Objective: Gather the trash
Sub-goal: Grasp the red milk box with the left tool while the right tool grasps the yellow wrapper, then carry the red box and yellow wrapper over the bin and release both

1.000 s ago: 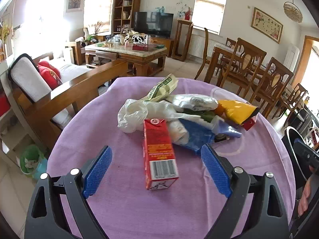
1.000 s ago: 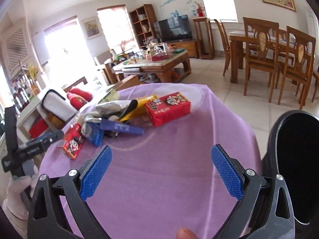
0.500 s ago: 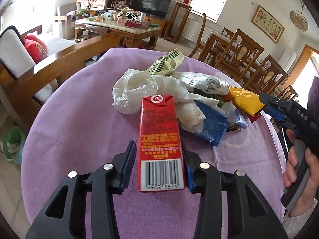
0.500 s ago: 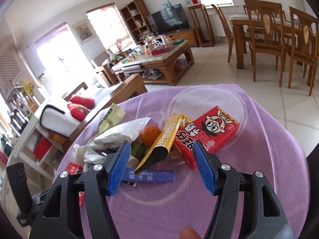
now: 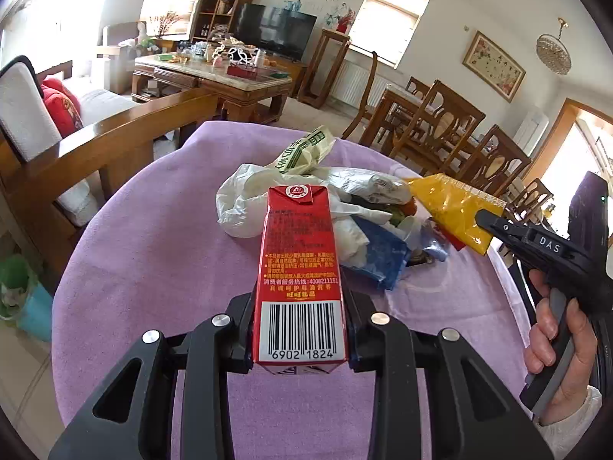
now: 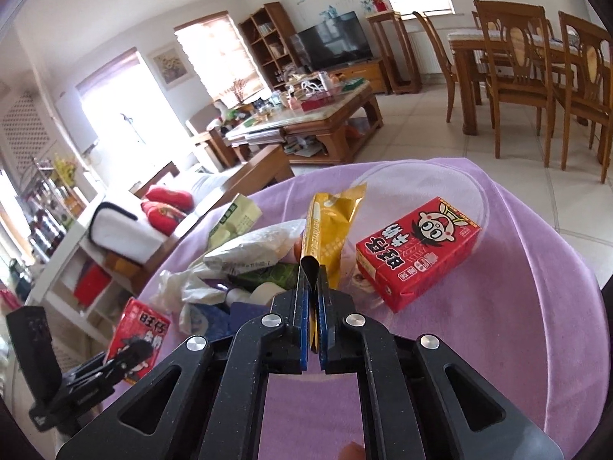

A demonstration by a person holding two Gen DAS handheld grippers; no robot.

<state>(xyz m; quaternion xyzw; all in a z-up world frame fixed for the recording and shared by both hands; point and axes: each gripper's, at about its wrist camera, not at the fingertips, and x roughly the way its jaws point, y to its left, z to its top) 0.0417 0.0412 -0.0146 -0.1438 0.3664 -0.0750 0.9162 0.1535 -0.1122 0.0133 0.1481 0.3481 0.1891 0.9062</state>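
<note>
A heap of trash lies on the round table with the purple cloth (image 5: 153, 249). My left gripper (image 5: 300, 306) has a red drink carton (image 5: 297, 237) between its pads, barcode end toward the camera; the jaws are still closing and the pads press its sides. The right wrist view shows that carton (image 6: 141, 329) too. My right gripper (image 6: 312, 287) is shut on the near end of a yellow snack wrapper (image 6: 329, 230), which stands up from the heap. In the left wrist view the wrapper (image 5: 456, 207) hangs from the right gripper (image 5: 484, 216), held by a person's hand (image 5: 555, 329).
A second red carton (image 6: 417, 253) lies on a clear plate (image 6: 421, 176). A white plastic bag (image 5: 245, 199), a blue wrapper (image 5: 383, 257), a green-printed bag (image 5: 302, 149) and a silver pouch (image 6: 253, 249) fill the heap. A wooden sofa arm (image 5: 126, 142) stands beyond the table's left.
Both grippers moved in to the heap from open. The left one closed around the red carton. The right one closed on the yellow wrapper, whose end now stands raised.
</note>
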